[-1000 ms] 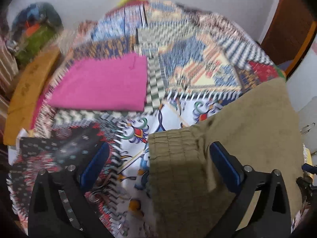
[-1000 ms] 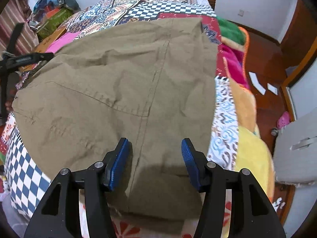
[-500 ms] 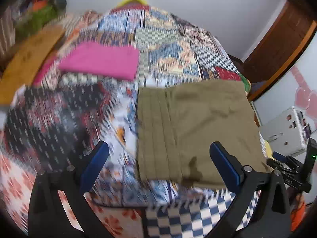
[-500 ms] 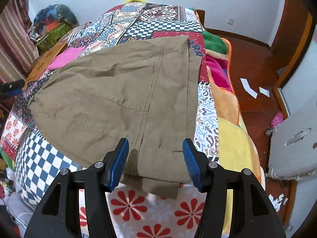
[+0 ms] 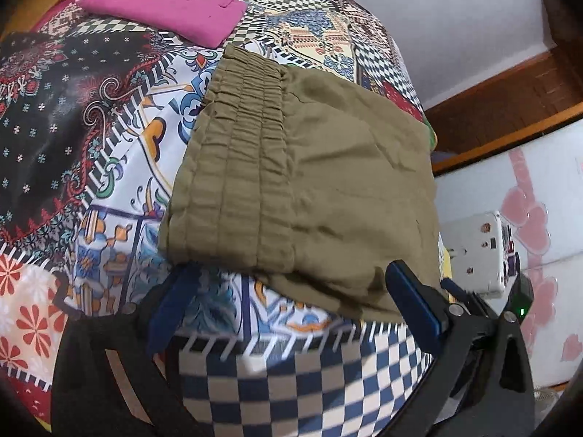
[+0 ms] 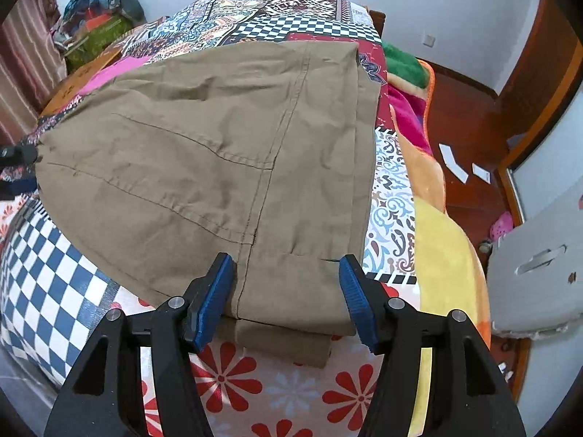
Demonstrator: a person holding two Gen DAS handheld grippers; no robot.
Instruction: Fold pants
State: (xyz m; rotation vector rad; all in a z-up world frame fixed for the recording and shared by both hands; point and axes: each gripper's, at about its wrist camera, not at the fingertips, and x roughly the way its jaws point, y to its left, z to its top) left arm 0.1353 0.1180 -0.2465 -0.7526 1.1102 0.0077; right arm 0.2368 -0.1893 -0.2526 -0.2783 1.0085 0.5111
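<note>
Both grippers hover open over folded khaki pants (image 6: 204,167) on bed: right gripper (image 6: 286,298), jaws opening, straddles near hem; left gripper (image 5: 291,309) nr waistband.

Folded olive-khaki cotton pants (image 5: 309,189) flat on the patchwork printed bedspread (image 5: 91,138), near its front edge. Behind them, further up the bed, a folded magenta cloth (image 5: 171,7), well apart. In the right wrist view, fuzzy yellow, pink and green blankets (image 6: 437,240) just right of the pants (image 6: 218,167), wooden floor (image 6: 470,116) beyond that. Heap of bundled colourful fabric (image 6: 98,11) far back left, probably off the bed, hard to say. White box-like appliance (image 5: 477,251) off to the pants' right in the left wrist view.
</note>
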